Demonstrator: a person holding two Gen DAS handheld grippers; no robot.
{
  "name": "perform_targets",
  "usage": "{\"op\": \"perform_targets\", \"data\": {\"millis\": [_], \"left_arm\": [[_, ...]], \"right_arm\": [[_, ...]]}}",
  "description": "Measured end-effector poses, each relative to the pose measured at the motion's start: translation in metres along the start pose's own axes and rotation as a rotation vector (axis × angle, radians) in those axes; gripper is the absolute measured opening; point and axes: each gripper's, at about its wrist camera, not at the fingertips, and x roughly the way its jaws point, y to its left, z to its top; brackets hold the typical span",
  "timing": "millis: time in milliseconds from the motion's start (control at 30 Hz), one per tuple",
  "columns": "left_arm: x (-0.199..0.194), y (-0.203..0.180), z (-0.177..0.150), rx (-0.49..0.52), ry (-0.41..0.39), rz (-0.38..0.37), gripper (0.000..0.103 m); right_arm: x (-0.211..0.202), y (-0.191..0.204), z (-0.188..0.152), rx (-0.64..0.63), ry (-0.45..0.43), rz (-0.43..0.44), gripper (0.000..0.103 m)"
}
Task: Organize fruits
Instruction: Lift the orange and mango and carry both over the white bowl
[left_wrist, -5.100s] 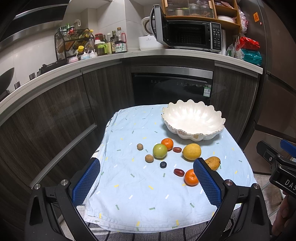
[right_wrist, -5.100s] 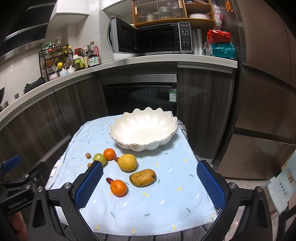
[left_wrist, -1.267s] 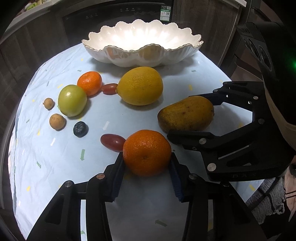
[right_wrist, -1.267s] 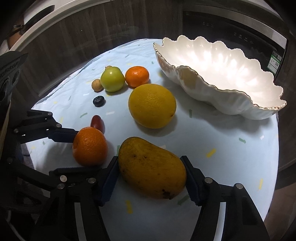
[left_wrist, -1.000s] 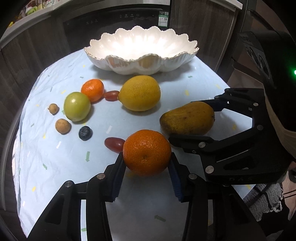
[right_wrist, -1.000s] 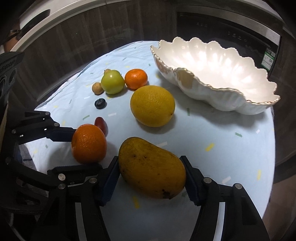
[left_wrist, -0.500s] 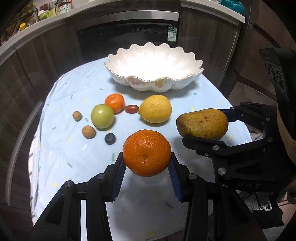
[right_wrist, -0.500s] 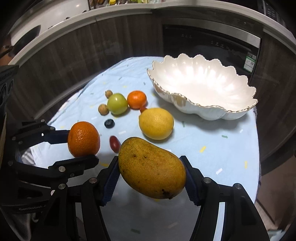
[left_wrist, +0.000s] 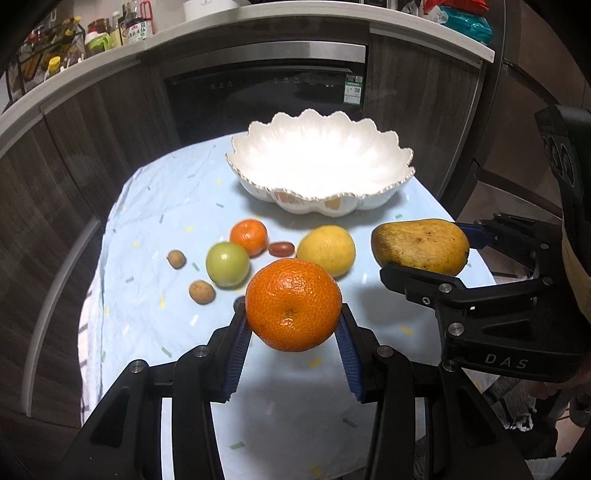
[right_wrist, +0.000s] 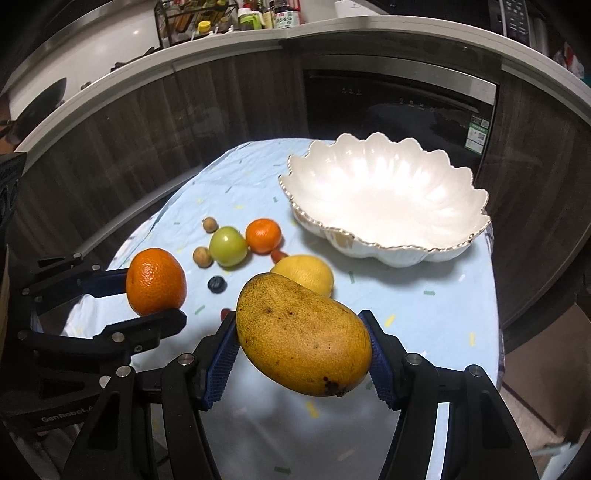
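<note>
Fruits: a large orange (left_wrist: 293, 304) and a mango (right_wrist: 303, 338) are held in the air above the tablecloth (left_wrist: 155, 206); the rest lie on the cloth in front of the white scalloped bowl (left_wrist: 319, 162).
Left gripper (left_wrist: 293, 325): closed on the large orange, blue pads pressing both sides.
Right gripper (right_wrist: 301, 350): closed on the mango, which sits tilted between the blue pads.
Fruit on cloth: small orange (left_wrist: 248, 237), green fruit (left_wrist: 227, 264), yellow citrus (left_wrist: 326, 251), red oval fruit (left_wrist: 281, 249) between the small orange and the citrus, and two small brown fruits (left_wrist: 202, 291).
Left wrist view only: the mango from the side in the other gripper's fingers, and a green label on the dark appliance door (left_wrist: 352, 90), too small to read.
Right wrist view only: a blueberry (right_wrist: 216, 284) just left of the citrus, and a bit of red fruit (right_wrist: 224, 314) at the left pad.
Bowl: nothing lies in it; it stands at the far right part of the cloth, rim near the cloth's right edge.
Open room: bare cloth lies under both grippers and to the right of the citrus, below the bowl.
Edges: the cloth drops off on the left and near sides; dark cabinet fronts (right_wrist: 229, 110) stand close behind.
Writing: "DAS" on the right gripper's body, seen from the left wrist; "GenRobot.A", cut off, on the left gripper's body, seen from the right wrist.
</note>
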Motion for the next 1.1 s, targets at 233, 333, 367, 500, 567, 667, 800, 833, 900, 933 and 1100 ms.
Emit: {"op": "perform_targets", "data": {"millis": [233, 333, 367, 500, 567, 667, 800, 833, 900, 933, 1100], "left_arm": [[0.000, 0.003, 0.021, 0.000, -0.024, 0.008, 0.045], [0.001, 0.003, 0.031, 0.002, -0.039, 0.010, 0.045], [0.001, 0.003, 0.035, 0.002, -0.045, 0.009, 0.045], [0.006, 0.004, 0.052, 0.002, -0.057, 0.011, 0.045], [0.009, 0.004, 0.060, 0.003, -0.061, 0.006, 0.045], [0.014, 0.005, 0.070, 0.007, -0.066, 0.003, 0.045], [0.022, 0.008, 0.085, 0.011, -0.076, 0.002, 0.045], [0.024, 0.008, 0.087, 0.010, -0.079, 0.001, 0.045], [0.029, 0.011, 0.094, 0.010, -0.083, 0.001, 0.045], [0.031, 0.012, 0.097, 0.009, -0.085, -0.003, 0.045], [0.046, 0.015, 0.112, 0.009, -0.085, -0.014, 0.045]], "right_arm": [[-0.005, -0.009, 0.014, 0.048, -0.037, -0.025, 0.064], [-0.007, -0.014, 0.021, 0.059, -0.049, -0.036, 0.064], [-0.007, -0.016, 0.023, 0.063, -0.054, -0.040, 0.064], [-0.010, -0.023, 0.034, 0.073, -0.071, -0.060, 0.064], [-0.010, -0.027, 0.040, 0.081, -0.079, -0.076, 0.064], [-0.008, -0.034, 0.049, 0.096, -0.088, -0.099, 0.064], [-0.006, -0.043, 0.059, 0.117, -0.100, -0.132, 0.064], [-0.005, -0.045, 0.062, 0.122, -0.102, -0.142, 0.064], [-0.003, -0.049, 0.066, 0.133, -0.102, -0.155, 0.064], [-0.001, -0.052, 0.068, 0.140, -0.102, -0.163, 0.064], [0.009, -0.065, 0.075, 0.172, -0.091, -0.195, 0.064]]}}
